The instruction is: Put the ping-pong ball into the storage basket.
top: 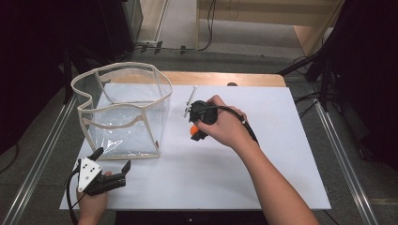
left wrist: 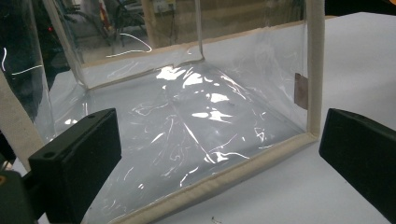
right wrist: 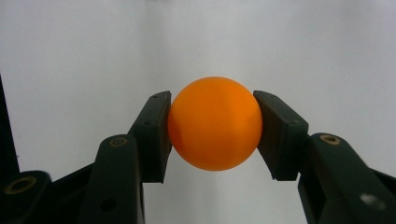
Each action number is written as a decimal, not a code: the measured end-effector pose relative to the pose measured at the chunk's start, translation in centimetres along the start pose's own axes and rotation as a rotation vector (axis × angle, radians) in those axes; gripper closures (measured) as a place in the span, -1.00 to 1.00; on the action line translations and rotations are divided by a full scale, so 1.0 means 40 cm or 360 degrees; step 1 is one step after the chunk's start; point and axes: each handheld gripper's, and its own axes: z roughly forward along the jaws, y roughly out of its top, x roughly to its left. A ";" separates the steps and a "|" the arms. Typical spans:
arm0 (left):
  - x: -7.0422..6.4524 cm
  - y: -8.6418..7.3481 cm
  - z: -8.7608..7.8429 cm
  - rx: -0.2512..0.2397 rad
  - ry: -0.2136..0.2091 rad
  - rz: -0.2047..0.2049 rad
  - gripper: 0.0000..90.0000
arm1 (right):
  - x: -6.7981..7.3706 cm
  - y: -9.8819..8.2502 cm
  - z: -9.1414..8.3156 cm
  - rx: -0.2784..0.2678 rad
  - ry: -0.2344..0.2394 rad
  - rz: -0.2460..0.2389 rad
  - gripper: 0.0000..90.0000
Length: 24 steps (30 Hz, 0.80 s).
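One small orange ball (right wrist: 214, 123) sits clamped in the right gripper (right wrist: 214, 135), ready for carrying over the clear plastic, cream-trimmed bag (top: 123, 112), while the left gripper (top: 111, 161) waits spread apart.

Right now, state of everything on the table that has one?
Orange ball: clamped between the right tool's pads, off the white table sheet.
Right tool: shut on the ball.
Left tool: open, nothing between its jaws, facing the clear bag.
Clear bag: upright, top open, looks empty, resting on the white sheet.
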 end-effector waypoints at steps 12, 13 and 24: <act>0.000 0.000 0.000 0.0002 -0.0004 0.0000 -1.00 | -0.004 0.044 -0.019 0.0014 0.0028 -0.0017 0.05; 0.000 0.000 0.000 0.0003 -0.0005 0.0001 -1.00 | -0.005 0.047 -0.022 0.0007 0.0028 -0.0033 0.05; 0.001 0.000 0.000 0.0002 -0.0007 -0.0003 -1.00 | -0.007 0.088 -0.060 0.0013 0.0022 -0.0041 0.05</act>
